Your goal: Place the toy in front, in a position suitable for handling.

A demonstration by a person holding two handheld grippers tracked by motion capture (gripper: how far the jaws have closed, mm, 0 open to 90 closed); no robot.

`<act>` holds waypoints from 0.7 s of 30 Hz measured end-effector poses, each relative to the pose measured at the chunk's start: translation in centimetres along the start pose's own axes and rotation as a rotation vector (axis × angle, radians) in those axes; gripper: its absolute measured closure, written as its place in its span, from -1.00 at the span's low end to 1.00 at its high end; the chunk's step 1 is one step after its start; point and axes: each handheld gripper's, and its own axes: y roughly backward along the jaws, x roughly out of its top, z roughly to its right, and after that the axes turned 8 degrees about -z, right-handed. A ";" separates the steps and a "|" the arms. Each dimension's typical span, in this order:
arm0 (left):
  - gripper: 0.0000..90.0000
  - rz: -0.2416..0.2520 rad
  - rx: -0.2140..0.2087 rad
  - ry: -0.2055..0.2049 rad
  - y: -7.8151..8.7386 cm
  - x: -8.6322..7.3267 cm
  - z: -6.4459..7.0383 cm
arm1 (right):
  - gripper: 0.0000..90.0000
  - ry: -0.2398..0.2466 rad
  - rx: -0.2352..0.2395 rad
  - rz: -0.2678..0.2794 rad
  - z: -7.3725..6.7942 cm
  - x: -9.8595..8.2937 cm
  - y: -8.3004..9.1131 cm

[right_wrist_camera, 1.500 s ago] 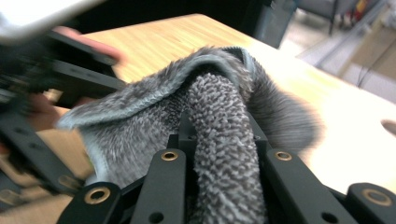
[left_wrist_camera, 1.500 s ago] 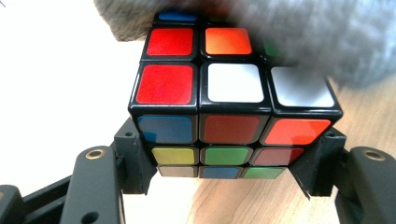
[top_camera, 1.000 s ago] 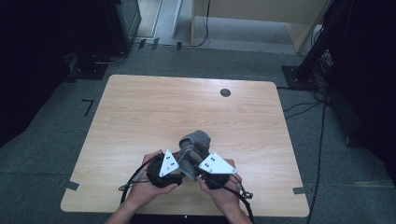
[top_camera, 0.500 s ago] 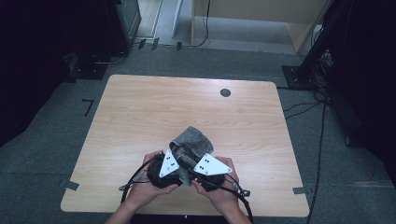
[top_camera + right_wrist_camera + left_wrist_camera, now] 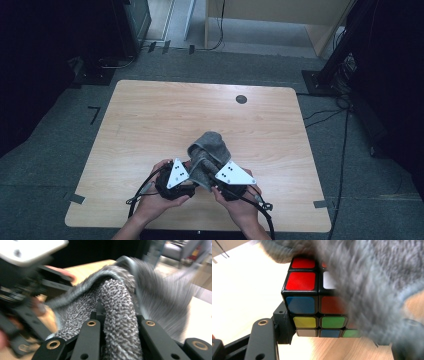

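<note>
**Spotter:** Talk me through it. Where's everything sitting?

**Me:** Both hands are at the near edge of the desk (image 5: 150,115), close together. My left gripper (image 5: 186,172) has the Rubik's cube (image 5: 312,302) pinched between its jaws. In the left gripper view the cube sits dead ahead, one black jaw pressed to its side, red stickers on top, blue and yellow down the near face.

**Spotter:** And the right?

**Me:** My right gripper (image 5: 117,327) is clamped on a rolled fold of the grey towel (image 5: 120,305), a thick bunch of pile squeezed between the jaws. From above, the towel (image 5: 207,150) humps up between the two grippers and spills away from me over the desk.

**Spotter:** So which way does the cube lie from the cloth hand?

**Me:** To its left, just beside it. That's the relation it all turns on. The towel (image 5: 372,285) is already draped over the cube's top and far side in the left gripper view, touching it. The cloth's long run goes from my right jaws up and across towards the left gripper.

**Spotter:** Next call?

**Me:** I'd judge it's a wipe: the right hand drags the towel across the cube's faces while the left holds it steady. The right is the hand that travels, and the gap is nearly nothing.
</note>
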 end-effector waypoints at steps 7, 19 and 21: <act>-0.24 0.005 0.006 0.002 -0.1 0.2 0.4 | 0.75 0.094 0.022 -0.007 -2.0 0.6 -0.1; -0.24 0.030 -0.009 0.010 0.4 0.2 0.1 | 0.75 0.050 0.049 0.016 -1.4 0.9 0.2; -0.24 0.028 -0.008 0.018 0.4 0.2 -0.1 | 0.75 -0.018 0.023 0.006 0.0 0.5 0.6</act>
